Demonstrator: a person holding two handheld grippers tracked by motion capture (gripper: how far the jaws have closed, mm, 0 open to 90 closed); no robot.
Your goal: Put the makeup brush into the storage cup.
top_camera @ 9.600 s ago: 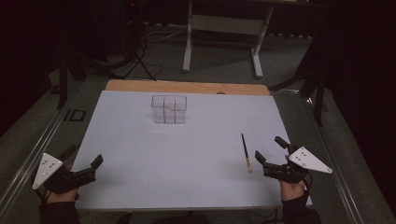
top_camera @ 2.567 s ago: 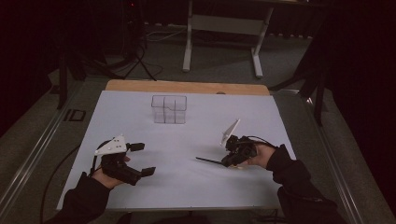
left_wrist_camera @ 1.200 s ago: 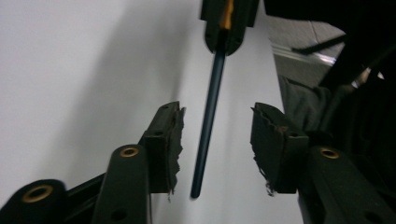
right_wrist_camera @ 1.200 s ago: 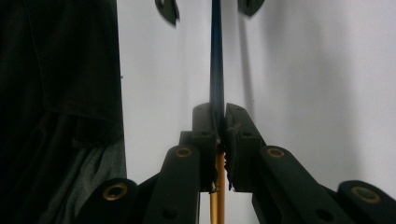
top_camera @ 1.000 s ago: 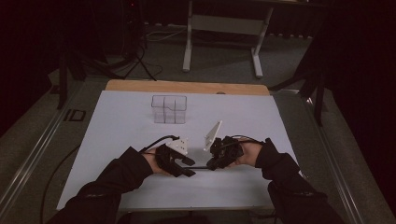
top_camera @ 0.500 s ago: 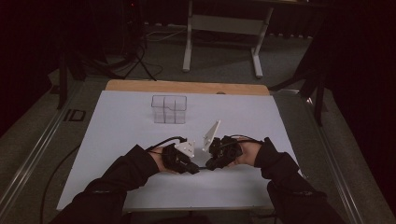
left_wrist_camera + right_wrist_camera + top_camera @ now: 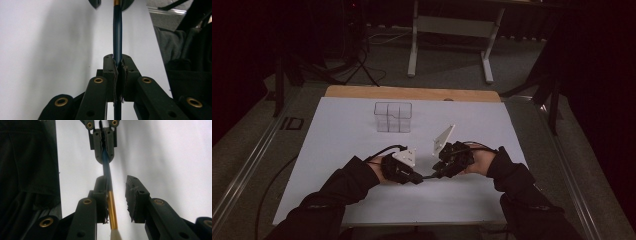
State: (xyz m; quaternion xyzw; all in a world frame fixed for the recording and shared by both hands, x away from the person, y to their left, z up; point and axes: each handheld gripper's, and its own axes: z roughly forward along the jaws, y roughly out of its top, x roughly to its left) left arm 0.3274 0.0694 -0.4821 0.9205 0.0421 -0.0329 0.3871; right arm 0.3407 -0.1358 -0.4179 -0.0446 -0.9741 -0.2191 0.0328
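High view: a white table (image 7: 337,150) w/ a wood strip along its far edge, dark room around it. Two sleeved forearms come in from the bottom and meet at centre frame. The left gripper (image 7: 414,177) and right gripper (image 7: 438,172) sit tip to tip just above the table, a thin paintbrush (image 7: 428,176) bridging them. A clear plastic organizer (image 7: 393,117) w/ small square compartments stands well apart, toward the upper middle of the table; looks empty.

Left gripper view: jaws are pressed together on the brush's dark blue handle (image 7: 117,35), which runs straight up the frame to a gold ferrule at the top edge.

Right gripper view: jaws stand apart. The gold ferrule (image 7: 112,207) lies against the left jaw pad; the right pad is clear of it. White bristle tuft (image 7: 115,236) shows at bottom centre. At the top of the frame the other gripper is clamped on the handle's far end.

Handling, as a judgement: the brush is light, stiff and slim, w/ a glossy lacquered handle that could slip or swivel in a one-point grip. Best hold is the handle or the metal ferrule; bristles are soft and would splay if pinched.

Materials: grippers are matte black w/ brass rivets and worn, fraying pads; each carries a pale three-cornered plate.
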